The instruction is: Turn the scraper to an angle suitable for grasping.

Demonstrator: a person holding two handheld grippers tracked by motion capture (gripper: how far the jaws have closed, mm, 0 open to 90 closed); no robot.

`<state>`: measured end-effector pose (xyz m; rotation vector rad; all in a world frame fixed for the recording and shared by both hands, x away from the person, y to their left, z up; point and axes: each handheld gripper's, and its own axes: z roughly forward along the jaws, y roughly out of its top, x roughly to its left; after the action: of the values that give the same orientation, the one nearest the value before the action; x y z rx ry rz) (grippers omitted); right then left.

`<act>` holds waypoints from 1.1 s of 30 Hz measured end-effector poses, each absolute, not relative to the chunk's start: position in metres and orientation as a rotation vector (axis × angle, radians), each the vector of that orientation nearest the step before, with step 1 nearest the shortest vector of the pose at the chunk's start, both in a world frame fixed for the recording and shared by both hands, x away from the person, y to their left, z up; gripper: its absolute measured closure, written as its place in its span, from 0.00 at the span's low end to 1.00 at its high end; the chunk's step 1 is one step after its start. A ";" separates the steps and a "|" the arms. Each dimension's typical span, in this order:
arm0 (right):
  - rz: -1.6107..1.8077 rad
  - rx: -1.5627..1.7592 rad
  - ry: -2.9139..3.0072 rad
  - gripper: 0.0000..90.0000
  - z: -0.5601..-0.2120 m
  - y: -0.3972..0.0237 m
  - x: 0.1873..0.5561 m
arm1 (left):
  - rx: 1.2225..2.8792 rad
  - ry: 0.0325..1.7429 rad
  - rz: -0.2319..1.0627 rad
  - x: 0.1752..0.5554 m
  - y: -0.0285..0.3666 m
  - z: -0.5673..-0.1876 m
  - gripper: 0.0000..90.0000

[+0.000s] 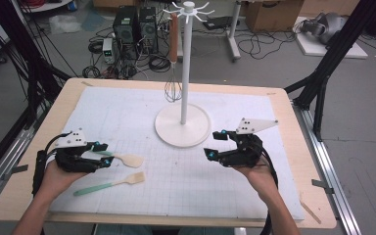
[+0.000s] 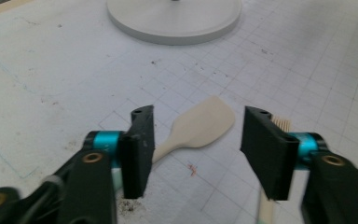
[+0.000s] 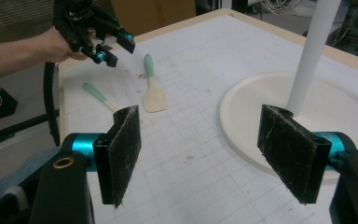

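Two spatulas with mint-green handles and beige heads lie on the white grid mat at the left. The upper spatula (image 1: 129, 160) (image 2: 200, 128) has its handle running in under my left gripper (image 1: 103, 153) (image 2: 198, 116), whose jaws stand apart on either side of it without pressing on it. The lower spatula (image 1: 110, 184) lies just nearer the front edge; its slotted head (image 2: 282, 123) peeks past the gripper's right jaw. My right gripper (image 1: 215, 144) (image 3: 200, 135) hovers open and empty beside the white stand's base (image 1: 183, 126) (image 3: 261, 121).
A whisk (image 1: 173, 88) with a wooden handle hangs from a hook on the white stand's pole (image 1: 186, 63). The wooden table edge (image 1: 39, 196) frames the mat. Cables, computers and black frame legs stand on the floor beyond.
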<state>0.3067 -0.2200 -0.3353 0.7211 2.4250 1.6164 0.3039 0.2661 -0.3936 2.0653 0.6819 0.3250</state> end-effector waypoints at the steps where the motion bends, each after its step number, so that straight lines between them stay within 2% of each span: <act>1: 1.617 0.726 2.426 0.33 -0.336 -0.221 0.306 | 2.072 0.683 0.325 0.305 0.265 -0.394 0.55; 5: 1.625 0.739 2.421 0.33 -0.339 -0.225 0.305 | 2.098 0.676 0.324 0.311 0.261 -0.394 0.67; 7: 1.633 0.739 2.413 0.33 -0.340 -0.226 0.304 | 2.095 0.673 0.325 0.314 0.261 -0.395 0.81; 10: 1.641 0.736 2.406 0.33 -0.342 -0.228 0.302 | 2.098 0.689 0.324 0.319 0.261 -0.396 0.94; 12: 1.639 0.737 2.404 0.33 -0.343 -0.230 0.301 | 2.098 0.690 0.325 0.323 0.263 -0.396 0.98; 33: 1.623 0.751 2.410 0.33 -0.349 -0.233 0.298 | 2.119 0.763 0.336 0.349 0.270 -0.416 1.00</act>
<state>0.2983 -0.2329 -0.3489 0.7514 2.4105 1.6227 0.3492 0.2704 -0.4162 2.1187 0.7626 0.3360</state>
